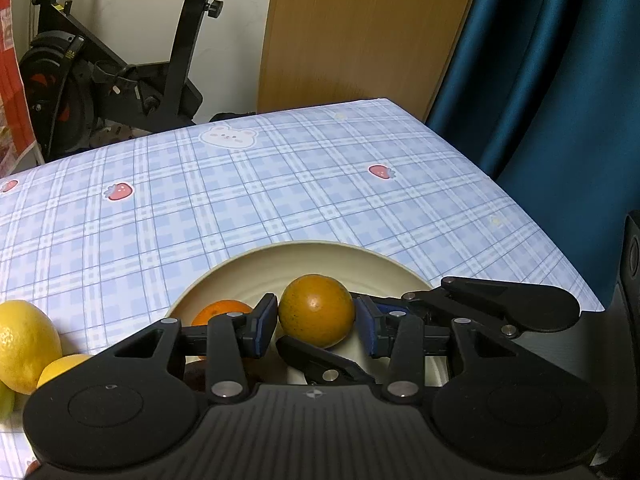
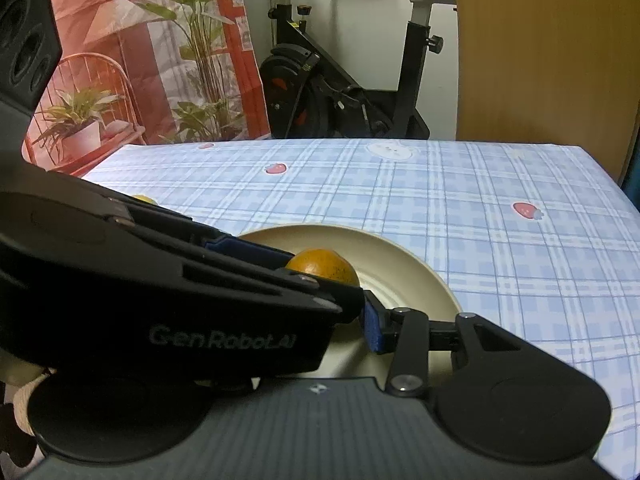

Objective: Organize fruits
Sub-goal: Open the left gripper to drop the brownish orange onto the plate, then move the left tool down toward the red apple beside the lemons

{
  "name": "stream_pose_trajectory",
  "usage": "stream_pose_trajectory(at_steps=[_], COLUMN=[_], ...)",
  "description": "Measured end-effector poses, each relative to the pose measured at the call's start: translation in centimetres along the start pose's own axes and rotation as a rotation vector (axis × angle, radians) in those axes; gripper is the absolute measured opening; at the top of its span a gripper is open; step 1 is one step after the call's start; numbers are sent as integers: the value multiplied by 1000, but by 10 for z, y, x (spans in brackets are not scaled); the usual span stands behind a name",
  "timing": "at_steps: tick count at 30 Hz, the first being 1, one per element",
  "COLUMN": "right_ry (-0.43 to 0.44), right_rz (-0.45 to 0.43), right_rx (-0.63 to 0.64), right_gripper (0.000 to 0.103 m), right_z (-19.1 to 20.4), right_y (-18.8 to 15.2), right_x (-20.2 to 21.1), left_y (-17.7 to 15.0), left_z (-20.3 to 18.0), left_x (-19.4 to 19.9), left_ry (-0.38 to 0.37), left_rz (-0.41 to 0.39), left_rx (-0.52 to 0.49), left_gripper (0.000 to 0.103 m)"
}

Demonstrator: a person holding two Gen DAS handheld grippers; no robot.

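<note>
**Left wrist view.** Nearest the camera, the left gripper (image 1: 316,330) has its blue-padded fingers (image 1: 266,328) set against the two sides of an orange (image 1: 316,310) and gripping it. The orange sits over the near part of a cream plate (image 1: 304,254). Parts of the right gripper (image 2: 320,328) cross this view just beside the fruit. One black link lies below the orange and another to its right.

A second orange (image 1: 222,312) lies in the plate behind the left finger. At the left edge, off the plate, two lemons (image 1: 24,344) rest on the surface (image 1: 280,184), with a sliver of something green just below them. The surface carries a blue checked cloth printed with strawberries and a bear. Beyond its far edge stand an exercise bike (image 1: 120,80), a wooden panel (image 1: 360,32) and a blue curtain (image 1: 540,80).

**Right wrist view.** The body of the left gripper fills the near left and hides one of the right gripper's fingers. Only the right-hand blue pad (image 2: 374,330) shows, over the plate and short of the orange. Whether these fingers are open or closed on anything cannot be told, though they appear to stand partly apart. Farther back are the checked surface, the bike and a printed backdrop of plants (image 2: 160,60).
</note>
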State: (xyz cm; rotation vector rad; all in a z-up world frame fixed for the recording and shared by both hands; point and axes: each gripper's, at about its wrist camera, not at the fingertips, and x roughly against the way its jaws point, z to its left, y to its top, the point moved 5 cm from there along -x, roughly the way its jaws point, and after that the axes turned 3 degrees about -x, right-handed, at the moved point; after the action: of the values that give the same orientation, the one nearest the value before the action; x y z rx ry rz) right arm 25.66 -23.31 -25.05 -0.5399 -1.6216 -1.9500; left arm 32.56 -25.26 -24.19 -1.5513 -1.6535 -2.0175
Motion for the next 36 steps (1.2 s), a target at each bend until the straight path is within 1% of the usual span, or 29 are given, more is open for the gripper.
stream_pose_trajectory(at_steps=[3,5,7,11,15,17,24,30,36], right_ry=[-19,-40,-55,-88,-123,-120,-91,-57,-16], right_rz=[5,8,12,13,2,-7,-52,-73,-87], right_rx=[6,8,4,-28,-49,-62,-86,-102,-87], right_gripper=[45,45,45,51,53,55,55,55,55], right_z=[1,1,-1,-3,-2,0,17,39,66], right_y=[1,1,1,0,-1,-2,-2,-3,-5], right_x=[0,0,1,7,15,21,44,57,67], left_y=[1,1,0,-2,-4,-4,-12,-30,-51], left_z=[-1,-1,0,4,12,16,32,55,81], left_x=[0,4,10,23,41,51,90,121,158], left_ry=[7,13,8,1,11,19,62,115,170], left_rz=[-4,-15,-23,-44,-69,-87,-130,-146,-198], left_rx=[5,3,5,23,42,52,67,84,115], left_gripper=[49,56,58,65,65,65,65,65,65])
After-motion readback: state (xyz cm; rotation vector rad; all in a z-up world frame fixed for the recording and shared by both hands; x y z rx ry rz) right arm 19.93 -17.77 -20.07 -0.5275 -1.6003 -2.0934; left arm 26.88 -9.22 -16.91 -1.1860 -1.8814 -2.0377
